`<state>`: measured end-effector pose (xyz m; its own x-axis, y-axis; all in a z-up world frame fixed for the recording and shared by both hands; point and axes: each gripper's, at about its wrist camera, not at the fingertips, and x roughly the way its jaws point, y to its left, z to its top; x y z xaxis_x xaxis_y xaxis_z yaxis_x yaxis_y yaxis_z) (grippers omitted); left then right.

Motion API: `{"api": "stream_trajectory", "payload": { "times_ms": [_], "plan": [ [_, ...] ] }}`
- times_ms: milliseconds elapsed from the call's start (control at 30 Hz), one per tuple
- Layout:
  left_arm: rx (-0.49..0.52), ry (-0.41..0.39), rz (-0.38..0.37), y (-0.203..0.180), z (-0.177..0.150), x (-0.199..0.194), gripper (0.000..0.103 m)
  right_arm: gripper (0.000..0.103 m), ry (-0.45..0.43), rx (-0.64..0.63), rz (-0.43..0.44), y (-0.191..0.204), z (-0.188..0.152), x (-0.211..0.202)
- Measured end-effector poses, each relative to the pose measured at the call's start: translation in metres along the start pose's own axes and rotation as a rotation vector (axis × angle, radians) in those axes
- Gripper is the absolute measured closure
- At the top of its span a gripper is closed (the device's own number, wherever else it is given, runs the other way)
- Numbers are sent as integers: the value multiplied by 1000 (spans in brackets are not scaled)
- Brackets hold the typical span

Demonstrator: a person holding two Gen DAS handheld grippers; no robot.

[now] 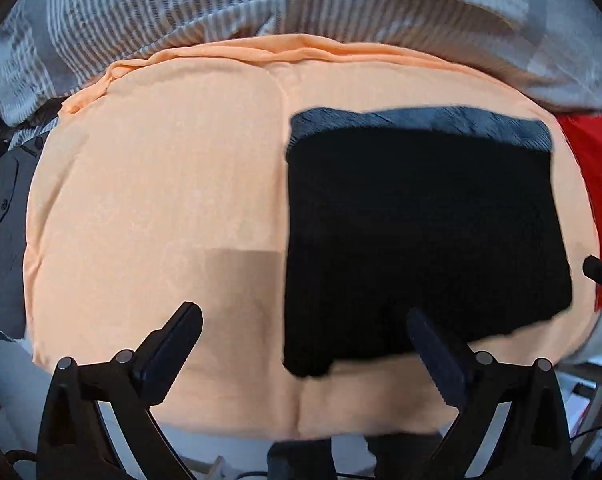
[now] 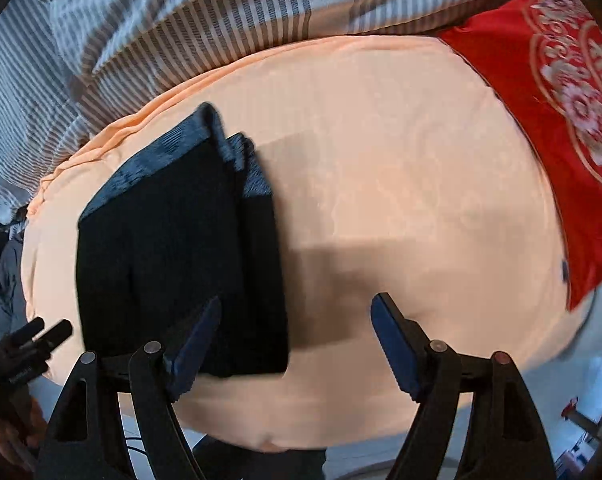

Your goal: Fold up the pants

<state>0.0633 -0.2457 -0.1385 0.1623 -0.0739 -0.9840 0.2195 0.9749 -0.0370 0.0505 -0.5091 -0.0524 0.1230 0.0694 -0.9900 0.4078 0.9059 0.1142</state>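
- Bedding: a grey striped blanket [image 1: 149, 12] fills the far side in both views, from 10 to 2 o'clock.
- An orange cloth [image 1: 161, 184] lies spread flat over the surface and takes most of each view. Its far edge is wrinkled where it meets the blanket.
- A red cloth [image 2: 541, 92] with a pale round pattern lies at 2 o'clock in the right wrist view, touching the orange cloth.
- The black pants [image 1: 413, 232] lie folded into a compact block on the orange cloth, at 3 o'clock from the centre in the left wrist view. The grey-blue waistband [image 1: 421, 124] is at the far end.
- The left gripper [image 1: 305, 320] is released, jaws wide apart above the cloth. Its right-hand finger stands over the near edge of the pants, with nothing held.
- The right gripper [image 2: 297, 320] is also released and holds nothing. The pants lie at 9 o'clock in its view.
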Motion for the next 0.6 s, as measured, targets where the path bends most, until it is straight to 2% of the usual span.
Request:
{"api": "stream_trajectory", "payload": {
  "times_ms": [67, 167, 200, 300, 400, 533, 600],
  "plan": [
    [27, 12, -5, -9, -9, -5, 0, 16, -7, -5, 4, 7, -13, -10],
    [59, 7, 30, -18, -18, -12, 0, 2, -8, -8, 15, 21, -27, -17],
    [59, 0, 46, -19, -21, -16, 0, 0, -13, -10, 15, 26, -31, -20],
    [60, -12, 77, -22, -25, -25, 0, 0, -27, -36, -7, 40, -40, -28],
    [65, -19, 103, -24, -28, -35, 0, 0, -4, -75, -14, 56, -44, -33],
    [56, -31, 100, -19, -28, -48, 0, 0, -6, -88, -16, 70, -47, -46],
    [39, -29, 74, -15, -28, -54, 0, 0, -5, -82, -22, 76, -48, -52]
  ]
}}
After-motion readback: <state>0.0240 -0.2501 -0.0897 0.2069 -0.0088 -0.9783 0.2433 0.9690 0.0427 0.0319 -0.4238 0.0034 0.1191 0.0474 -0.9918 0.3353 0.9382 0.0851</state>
